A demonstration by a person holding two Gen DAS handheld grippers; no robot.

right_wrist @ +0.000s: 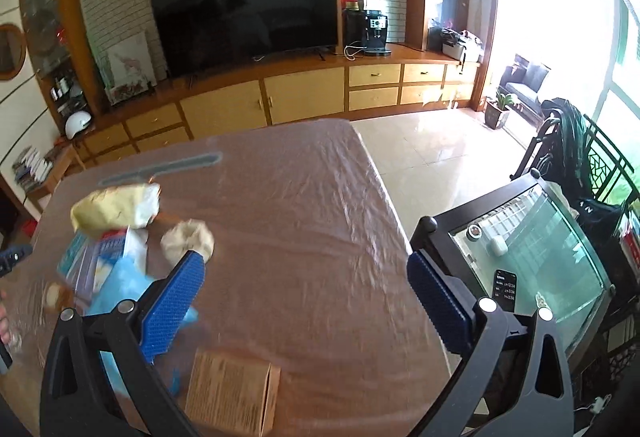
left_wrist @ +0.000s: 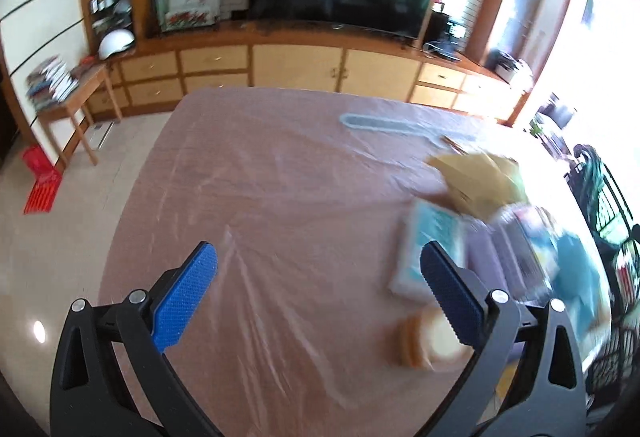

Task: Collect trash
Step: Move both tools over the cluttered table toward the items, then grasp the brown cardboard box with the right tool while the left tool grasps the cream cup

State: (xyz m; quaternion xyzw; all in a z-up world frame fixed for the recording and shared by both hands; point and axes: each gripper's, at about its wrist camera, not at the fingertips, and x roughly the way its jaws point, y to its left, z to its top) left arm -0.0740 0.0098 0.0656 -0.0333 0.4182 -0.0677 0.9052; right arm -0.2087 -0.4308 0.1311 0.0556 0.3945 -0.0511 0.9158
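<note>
Both pairs of tongs are hanging above the worktop [left_wrist: 280,177], which is covered with clear plastic sheeting. The left tongs [left_wrist: 320,273] are standing wide apart and empty, and the right tongs [right_wrist: 306,283] are likewise gaping with nothing between the blue pads.

The trash is lying in a loose cluster: at the right of the left wrist view and at the lower left of the right wrist view. In the right view a yellowish bag [right_wrist: 114,207] is sitting in the middle left, a crumpled paper ball [right_wrist: 188,239] just beside it, a blue plastic wrapper [right_wrist: 120,287] behind the left finger, and a brown cardboard box [right_wrist: 234,393] at the bottom centre. Motion blur is smearing much of the pile.

The step in hand is probably the reach for a first piece. The box is looking nearest the right tongs; closing across its narrower sides should be firmer than pinching a flap, while the soft wrapper is likely needing a low, flat approach so the sheeting is not caught.
</note>
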